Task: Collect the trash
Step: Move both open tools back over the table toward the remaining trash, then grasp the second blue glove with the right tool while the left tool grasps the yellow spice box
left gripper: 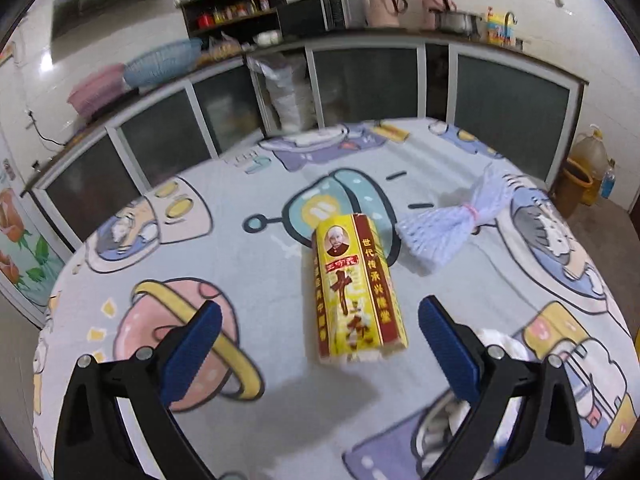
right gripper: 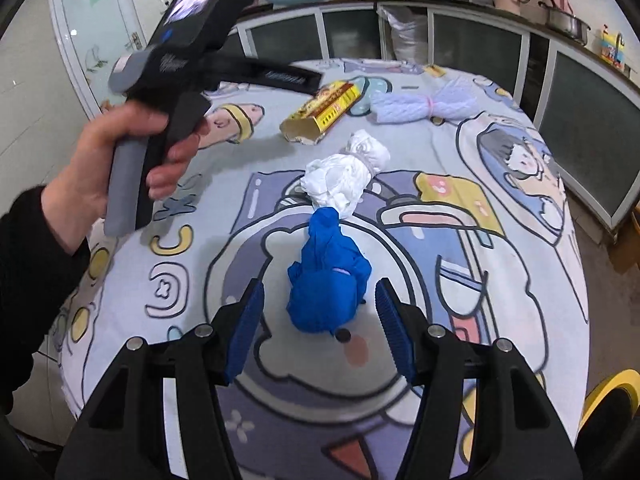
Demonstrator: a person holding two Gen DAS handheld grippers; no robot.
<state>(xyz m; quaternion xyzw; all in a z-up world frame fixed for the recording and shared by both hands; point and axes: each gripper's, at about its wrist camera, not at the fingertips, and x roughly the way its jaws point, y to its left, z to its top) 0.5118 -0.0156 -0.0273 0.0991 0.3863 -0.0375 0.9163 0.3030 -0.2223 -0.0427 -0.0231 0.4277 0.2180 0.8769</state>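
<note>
A yellow and red box [left gripper: 356, 288] lies flat on the cartoon-print tablecloth [left gripper: 248, 184]. My left gripper [left gripper: 320, 316] hovers open just over the box's near end, pads well clear of its sides. Right of the box lies a pale netted foam bundle [left gripper: 452, 228]. In the right wrist view a crumpled blue bag [right gripper: 328, 280] sits between the fingers of my right gripper [right gripper: 320, 292], which is open with small gaps at both pads. Beyond it lie a knotted white bag [right gripper: 344, 176], the box [right gripper: 320, 114] and the foam bundle [right gripper: 420, 106].
A hand [right gripper: 120, 160] in a dark sleeve holds the left tool over the table's left side. A small yellow packet [left gripper: 394, 132] lies at the far table edge. Glass-door counters [left gripper: 360, 84] ring the table. An oil jug [left gripper: 588, 156] stands at right, a yellow stool [right gripper: 612, 392] near right.
</note>
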